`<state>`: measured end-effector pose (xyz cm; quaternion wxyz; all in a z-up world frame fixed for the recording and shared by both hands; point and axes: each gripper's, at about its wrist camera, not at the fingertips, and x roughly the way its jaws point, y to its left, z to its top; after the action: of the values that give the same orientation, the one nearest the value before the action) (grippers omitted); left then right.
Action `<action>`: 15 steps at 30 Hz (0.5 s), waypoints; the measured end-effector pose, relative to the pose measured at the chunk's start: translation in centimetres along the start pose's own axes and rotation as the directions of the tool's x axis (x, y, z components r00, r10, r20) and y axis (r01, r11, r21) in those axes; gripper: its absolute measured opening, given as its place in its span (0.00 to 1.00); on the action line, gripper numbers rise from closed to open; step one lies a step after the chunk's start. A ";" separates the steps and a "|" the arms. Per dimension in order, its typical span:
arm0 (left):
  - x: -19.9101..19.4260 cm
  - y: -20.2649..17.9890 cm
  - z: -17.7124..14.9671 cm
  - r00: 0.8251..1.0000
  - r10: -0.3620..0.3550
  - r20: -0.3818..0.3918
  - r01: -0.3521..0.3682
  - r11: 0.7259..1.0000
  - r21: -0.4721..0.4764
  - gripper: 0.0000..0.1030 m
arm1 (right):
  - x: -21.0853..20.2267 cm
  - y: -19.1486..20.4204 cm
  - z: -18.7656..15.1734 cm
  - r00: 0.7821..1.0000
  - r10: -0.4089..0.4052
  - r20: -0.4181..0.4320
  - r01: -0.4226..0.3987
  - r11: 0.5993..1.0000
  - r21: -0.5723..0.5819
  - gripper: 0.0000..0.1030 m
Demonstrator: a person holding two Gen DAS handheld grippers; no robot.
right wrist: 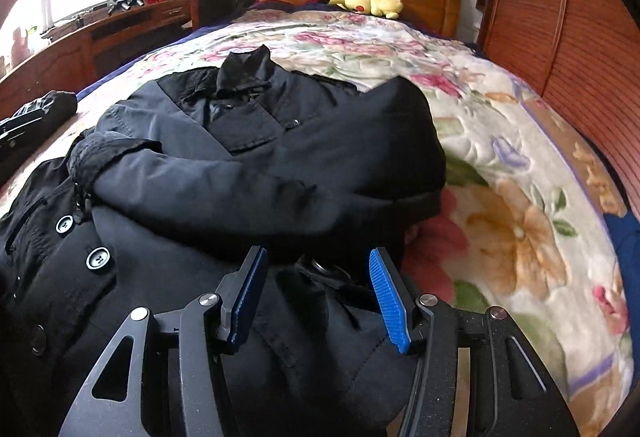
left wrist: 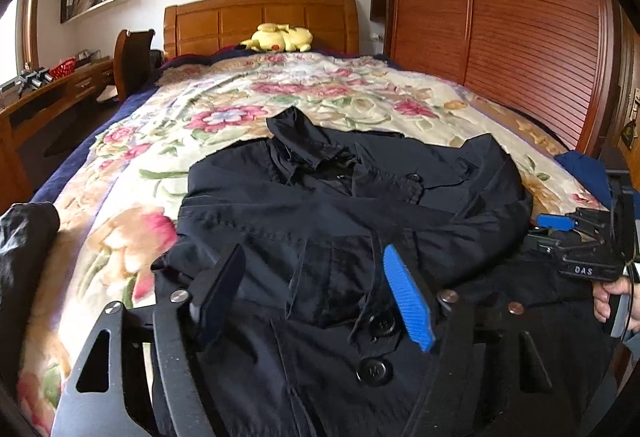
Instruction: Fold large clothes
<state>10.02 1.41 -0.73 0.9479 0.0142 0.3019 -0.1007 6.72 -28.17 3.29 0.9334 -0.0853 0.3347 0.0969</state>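
A black buttoned coat (left wrist: pixel 320 205) lies face up on the flowered bedspread (left wrist: pixel 240 105), collar toward the headboard, with both sleeves folded across its chest. It also shows in the right wrist view (right wrist: pixel 248 157). My left gripper (left wrist: pixel 314 269) is open and empty, just above the coat's front near the buttons. My right gripper (right wrist: pixel 316 277) is open and empty, low over the coat's right side. The right gripper also shows in the left wrist view (left wrist: pixel 560 225), at the coat's right edge.
A yellow plush toy (left wrist: pixel 280 37) lies by the wooden headboard (left wrist: pixel 260 17). A wardrobe (left wrist: pixel 500 17) stands along the right. A desk (left wrist: pixel 48 93) and chair (left wrist: pixel 132 57) stand on the left. A dark bundle (left wrist: pixel 24 237) lies at the bed's left edge. A blue cloth (left wrist: pixel 580 169) lies at right.
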 end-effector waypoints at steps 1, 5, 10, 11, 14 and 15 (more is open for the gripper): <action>0.5 0.1 0.1 1.000 0.003 -0.012 -0.003 1.000 -0.002 0.67 | 0.3 0.0 0.0 1.000 0.001 -0.002 -0.001 1.000 0.005 0.53; 2.7 0.0 0.1 0.998 0.008 -0.070 -0.008 1.000 -0.004 0.67 | 0.7 0.3 -0.4 1.000 0.007 -0.004 -0.007 1.000 0.014 0.53; 5.2 -0.3 -0.9 0.988 0.016 -0.154 -0.014 1.000 0.012 0.67 | 1.6 -1.3 -1.1 1.000 0.023 0.003 -0.023 0.999 0.034 0.53; 5.5 -0.3 -1.0 0.986 0.012 -0.165 -0.011 1.000 0.012 0.67 | 1.5 -1.4 -1.2 1.000 0.024 0.004 -0.024 0.999 0.037 0.54; 5.9 -0.4 -1.2 0.982 -0.004 -0.186 0.007 1.000 0.012 0.63 | 1.7 -1.9 -1.9 1.000 0.021 0.013 -0.022 0.999 0.039 0.53; 6.0 -0.4 -1.2 0.982 -0.014 -0.189 0.016 1.000 0.010 0.59 | 1.7 -1.8 -1.9 1.000 0.017 0.017 -0.018 0.999 0.038 0.54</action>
<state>14.00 0.03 -5.14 0.9142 0.0268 0.3899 -0.1076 7.28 -30.11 0.91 0.9367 -0.0639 0.3296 0.0993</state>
